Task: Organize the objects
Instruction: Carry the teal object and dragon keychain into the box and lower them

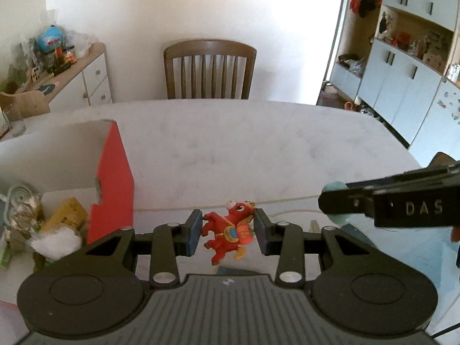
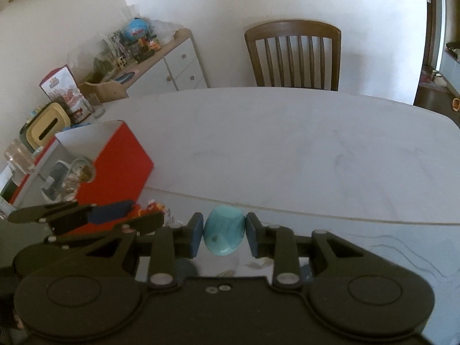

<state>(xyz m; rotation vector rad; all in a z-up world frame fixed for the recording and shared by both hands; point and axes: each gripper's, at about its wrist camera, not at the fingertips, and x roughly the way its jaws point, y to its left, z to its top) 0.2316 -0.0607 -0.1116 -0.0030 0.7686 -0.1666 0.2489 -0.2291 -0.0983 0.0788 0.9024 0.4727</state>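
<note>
My left gripper [image 1: 227, 231] is shut on a red toy horse [image 1: 228, 233] and holds it above the near edge of the white table [image 1: 258, 143]. My right gripper [image 2: 222, 234] is shut on a teal egg-shaped cup [image 2: 224, 234], also above the near edge. The right gripper shows at the right of the left wrist view [image 1: 333, 204]. The left gripper shows at the left of the right wrist view [image 2: 129, 212] with the toy horse [image 2: 149, 208] in it. A red and white open box [image 1: 112, 178] stands on the table to the left, also in the right wrist view [image 2: 115, 158].
The box holds a yellow packet [image 1: 64, 214], white stuffing [image 1: 56, 243] and a glass jar [image 2: 77, 175]. A wooden chair [image 1: 210, 69] stands behind the table. A cluttered sideboard [image 1: 86, 72] is at the back left, white cabinets [image 1: 402, 86] at the right.
</note>
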